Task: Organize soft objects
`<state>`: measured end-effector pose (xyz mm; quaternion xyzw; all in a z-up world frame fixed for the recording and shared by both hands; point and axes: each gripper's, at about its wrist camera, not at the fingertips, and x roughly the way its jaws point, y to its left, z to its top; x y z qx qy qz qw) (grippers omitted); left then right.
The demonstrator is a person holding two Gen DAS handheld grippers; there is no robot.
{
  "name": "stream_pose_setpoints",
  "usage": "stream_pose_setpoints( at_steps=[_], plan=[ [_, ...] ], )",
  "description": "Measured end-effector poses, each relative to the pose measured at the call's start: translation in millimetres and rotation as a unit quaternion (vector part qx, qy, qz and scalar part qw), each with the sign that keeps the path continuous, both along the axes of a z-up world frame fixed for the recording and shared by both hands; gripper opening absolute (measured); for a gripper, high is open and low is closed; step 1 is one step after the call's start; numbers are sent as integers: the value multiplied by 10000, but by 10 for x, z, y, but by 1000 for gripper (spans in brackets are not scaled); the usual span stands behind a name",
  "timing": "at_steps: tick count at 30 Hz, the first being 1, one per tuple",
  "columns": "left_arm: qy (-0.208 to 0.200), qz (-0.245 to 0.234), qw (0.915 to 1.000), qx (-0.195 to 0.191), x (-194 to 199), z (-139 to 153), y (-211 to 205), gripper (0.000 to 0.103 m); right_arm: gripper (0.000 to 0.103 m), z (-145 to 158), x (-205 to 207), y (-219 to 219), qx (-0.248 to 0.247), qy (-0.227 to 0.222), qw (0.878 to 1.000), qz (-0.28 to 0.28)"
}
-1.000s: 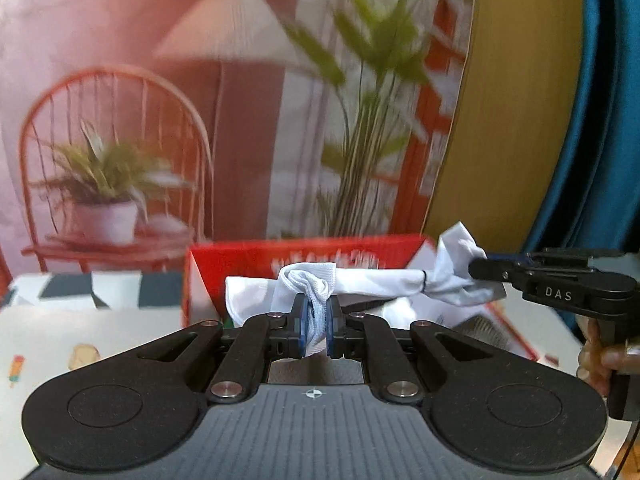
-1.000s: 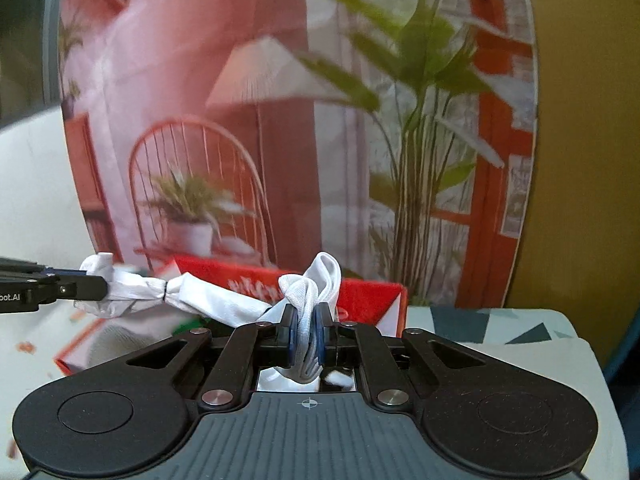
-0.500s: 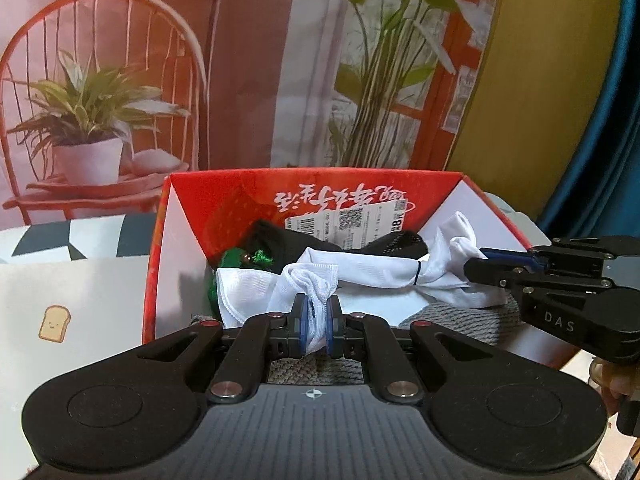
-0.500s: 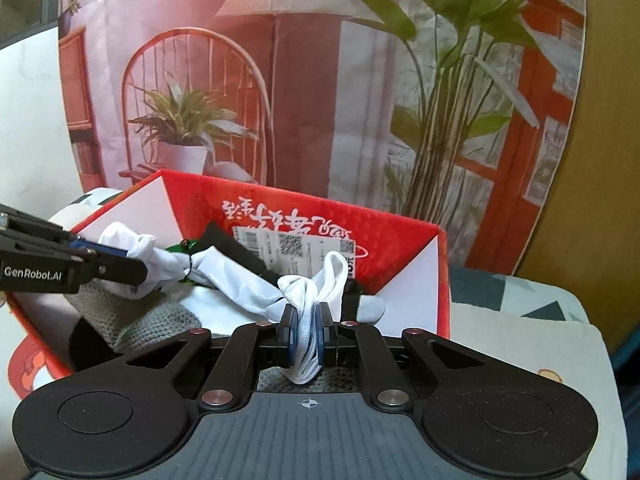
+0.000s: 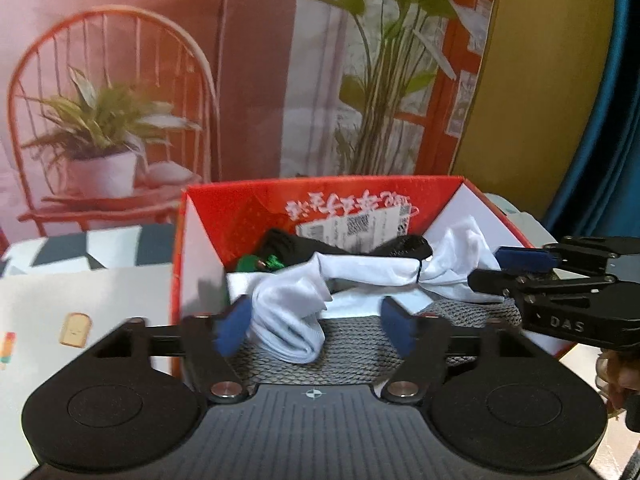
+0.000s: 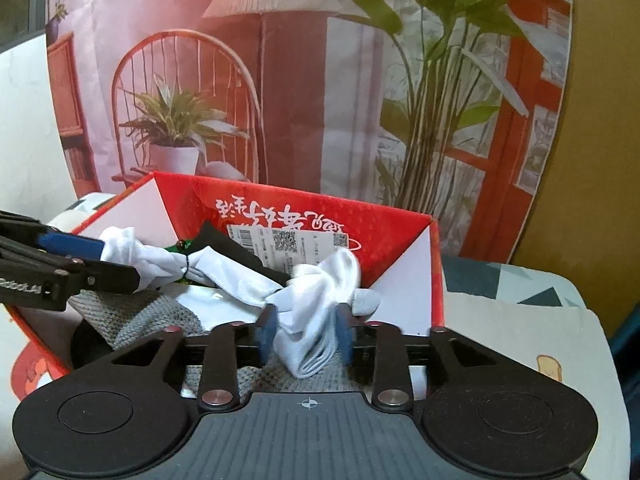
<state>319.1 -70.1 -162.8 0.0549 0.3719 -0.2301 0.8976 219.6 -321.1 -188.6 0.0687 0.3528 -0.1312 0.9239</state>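
A white cloth point(image 5: 360, 270), tied with a dark band in its middle, lies across the inside of a red cardboard box point(image 5: 240, 208) on top of a grey knit item point(image 5: 352, 344). My left gripper point(image 5: 314, 326) is open, its blue pads on either side of the cloth's left end. My right gripper point(image 6: 306, 332) is open around the cloth's other end point(image 6: 320, 288). Each gripper shows from the side in the other's view: the right point(image 5: 524, 270) and the left point(image 6: 100, 258), both open over the box point(image 6: 404, 272).
The box also holds a black soft item point(image 5: 296, 246), something green point(image 5: 260, 262) and a barcode label point(image 6: 288, 242) on its back wall. It stands on a patterned tablecloth point(image 5: 80, 304) in front of a printed backdrop with a chair and plants.
Both grippers lowered the stretched white cloth into the red box, then opened. The cloth now rests loose on the grey knit item.
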Motion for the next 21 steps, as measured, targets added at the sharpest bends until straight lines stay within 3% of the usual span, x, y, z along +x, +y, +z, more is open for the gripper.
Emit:
stream_pose_setpoints(
  at_steps=[2,3,6,11,13,21],
  plan=[
    [-61,79,9999,33,-51,66,20,91,54,40,-72,0,73,-94,9999,-40],
    [-93,118,9999,38,-79,97,32,95,57,59,-99,-3,118,-135,9998,-65],
    [-156,234,9996,17,-160,180,78,100,69,103,-182,-9,310,-215,9992,-127],
    [-168,510,9985,-60,-285,282,165,103,98,181,-320,34,514,-381,9978,-198],
    [-166,621,9979,-51,-336,316,194,103,102,221,-374,65,523,-440,9974,-213],
    [-332,817,9959,177,-563,458,268,103,103,377,-508,153,521,-460,9968,-392]
  ],
)
